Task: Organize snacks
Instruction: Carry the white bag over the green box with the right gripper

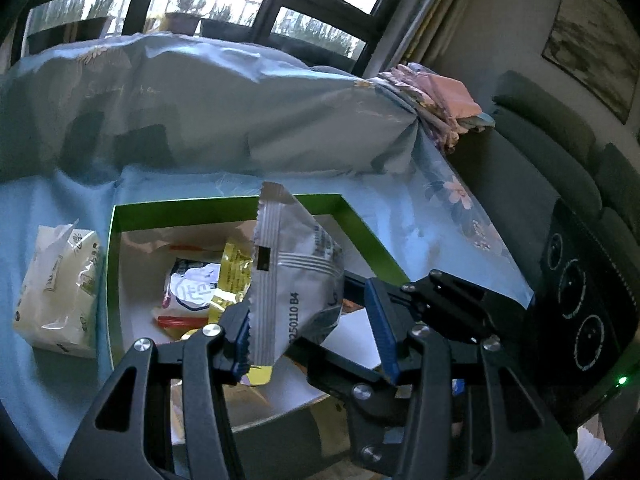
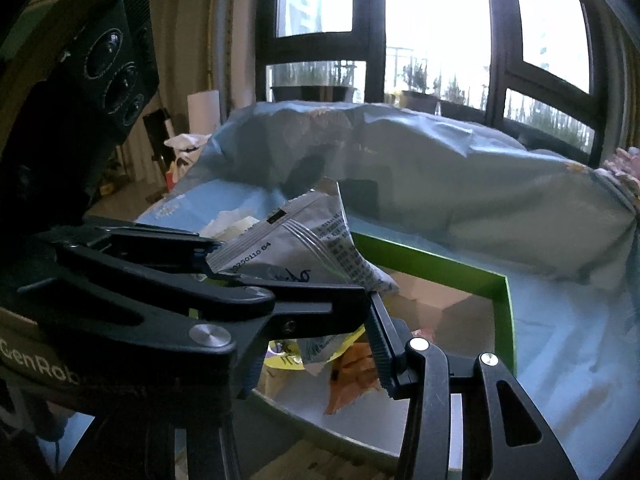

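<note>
A puffed silver snack packet hangs over an open green-rimmed box. My left gripper has the packet between its blue pads, and the left pad presses on the crimped edge. My right gripper reaches in from the right and clamps the packet's lower part crosswise. In the right wrist view its left finger is hidden behind the left gripper. Inside the box lie a yellow packet, a white packet and an orange packet.
The box stands on a light blue floral sheet. A tissue pack lies just left of the box. Sheet-covered bulk rises behind it, with folded clothes on top. A grey sofa stands at the right.
</note>
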Motion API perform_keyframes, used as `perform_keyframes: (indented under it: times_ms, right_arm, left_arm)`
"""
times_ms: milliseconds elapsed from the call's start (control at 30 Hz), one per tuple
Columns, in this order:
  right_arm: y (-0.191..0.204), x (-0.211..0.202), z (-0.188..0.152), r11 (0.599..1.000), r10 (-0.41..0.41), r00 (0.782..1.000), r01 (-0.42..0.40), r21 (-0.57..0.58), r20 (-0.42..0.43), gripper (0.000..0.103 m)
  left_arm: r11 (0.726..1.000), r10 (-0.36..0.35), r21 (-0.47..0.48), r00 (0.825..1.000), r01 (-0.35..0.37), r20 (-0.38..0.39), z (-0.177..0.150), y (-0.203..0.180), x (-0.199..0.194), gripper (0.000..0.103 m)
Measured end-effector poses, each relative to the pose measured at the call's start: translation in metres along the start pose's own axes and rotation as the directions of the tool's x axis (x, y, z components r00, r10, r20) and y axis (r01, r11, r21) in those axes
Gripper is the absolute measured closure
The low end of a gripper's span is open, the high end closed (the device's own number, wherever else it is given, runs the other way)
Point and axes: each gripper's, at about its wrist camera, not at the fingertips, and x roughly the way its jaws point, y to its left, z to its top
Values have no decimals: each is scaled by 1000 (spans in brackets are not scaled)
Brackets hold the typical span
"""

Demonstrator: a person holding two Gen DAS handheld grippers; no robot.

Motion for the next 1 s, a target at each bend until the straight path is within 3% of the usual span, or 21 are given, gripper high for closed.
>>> perform_keyframes:
  times_ms: [567, 900, 1000]
  right_arm:
    - [-5, 32, -4, 1000, -4, 995, 6, 19, -103, 55]
    - [-7, 33, -6, 999, -22, 992, 26, 31, -121, 55]
    - [-8, 32, -6, 999, -27, 993, 31, 36, -119, 55]
  left_arm:
    - [995, 49, -79, 996, -56, -78, -7, 30, 35, 54]
    - [991, 100, -82, 992, -106, -72, -7, 33, 33, 51]
    - [990, 114, -80, 991, -119, -69, -7, 32, 31, 46]
